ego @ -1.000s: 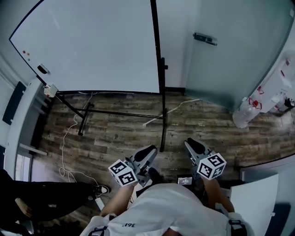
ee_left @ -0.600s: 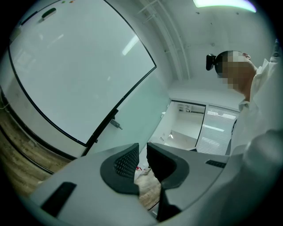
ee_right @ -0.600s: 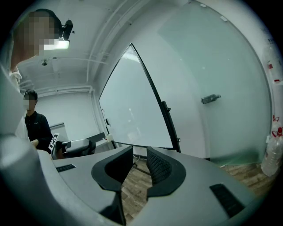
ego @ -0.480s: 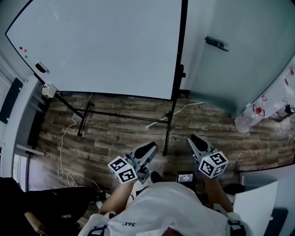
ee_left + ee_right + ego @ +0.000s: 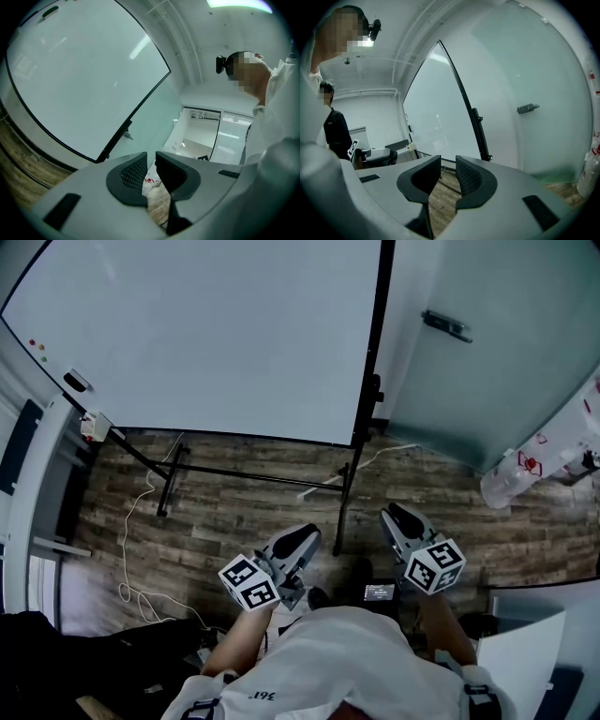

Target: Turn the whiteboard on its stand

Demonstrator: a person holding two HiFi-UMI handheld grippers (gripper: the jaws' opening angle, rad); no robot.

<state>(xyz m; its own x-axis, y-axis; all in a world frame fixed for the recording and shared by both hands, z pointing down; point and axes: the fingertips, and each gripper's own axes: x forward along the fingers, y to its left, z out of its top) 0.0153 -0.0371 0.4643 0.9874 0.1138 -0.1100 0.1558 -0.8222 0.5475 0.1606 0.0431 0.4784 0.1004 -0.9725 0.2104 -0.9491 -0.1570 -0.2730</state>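
The big whiteboard (image 5: 206,334) in its black frame fills the upper left of the head view, carried on a black stand (image 5: 342,493) with feet on the wooden floor. Its right post and clamp knob (image 5: 373,390) are just ahead of me. My left gripper (image 5: 298,542) is held low before the stand's right foot, apart from it, jaws slightly open and empty. My right gripper (image 5: 398,517) is a little to the right, also slightly open and empty. The left gripper view shows the whiteboard (image 5: 75,79) beyond the left gripper (image 5: 151,168). The right gripper view shows the board (image 5: 438,117) past the right gripper (image 5: 447,173).
A frosted glass wall with a door handle (image 5: 445,324) stands right of the board. A white cable (image 5: 131,540) lies on the floor by the stand's left leg. A white desk (image 5: 42,484) is at left, a water bottle (image 5: 511,474) at right. Another person (image 5: 335,126) stands behind.
The whiteboard's right post has shifted right and come nearer in the head view. Both grippers have moved forward toward the stand. The dark-clothed person at lower left has slid mostly out of view.
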